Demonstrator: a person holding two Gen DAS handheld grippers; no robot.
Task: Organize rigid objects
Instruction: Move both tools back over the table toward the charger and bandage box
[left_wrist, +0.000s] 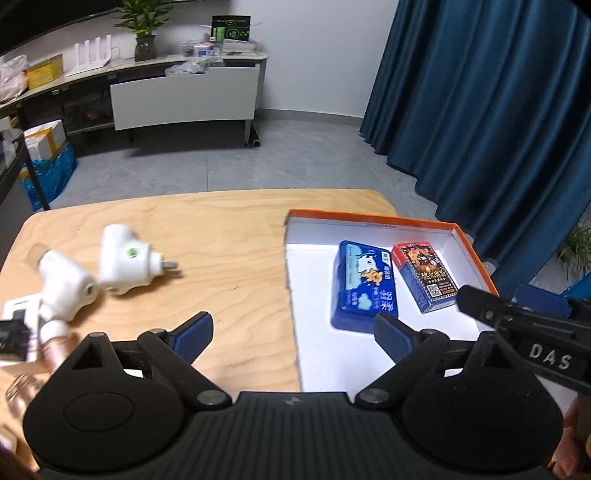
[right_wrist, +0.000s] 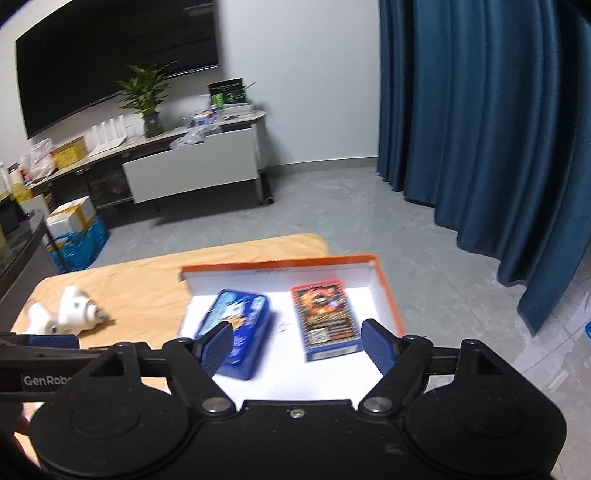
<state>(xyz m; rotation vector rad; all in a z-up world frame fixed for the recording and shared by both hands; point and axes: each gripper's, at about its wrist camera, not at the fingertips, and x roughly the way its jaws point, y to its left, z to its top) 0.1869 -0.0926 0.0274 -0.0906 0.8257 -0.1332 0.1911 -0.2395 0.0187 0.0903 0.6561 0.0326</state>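
Hovering released, both tools empty over the worktop (left_wrist: 221, 221).
Left tool (left_wrist: 293, 332) and right tool (right_wrist: 295, 343) gape; blue box (left_wrist: 364, 286) and red box (left_wrist: 424, 275) lie side by side in the orange-rimmed tray (left_wrist: 369, 218), centre right.

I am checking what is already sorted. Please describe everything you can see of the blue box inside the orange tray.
The blue box is a flat rectangular pack, glossy like printed card or tin, with a cartoon picture and white lettering on its lid. It looks closed and lies flat on the white floor of the orange-rimmed tray, left of the red card box and apart from it. No gripper touches it.
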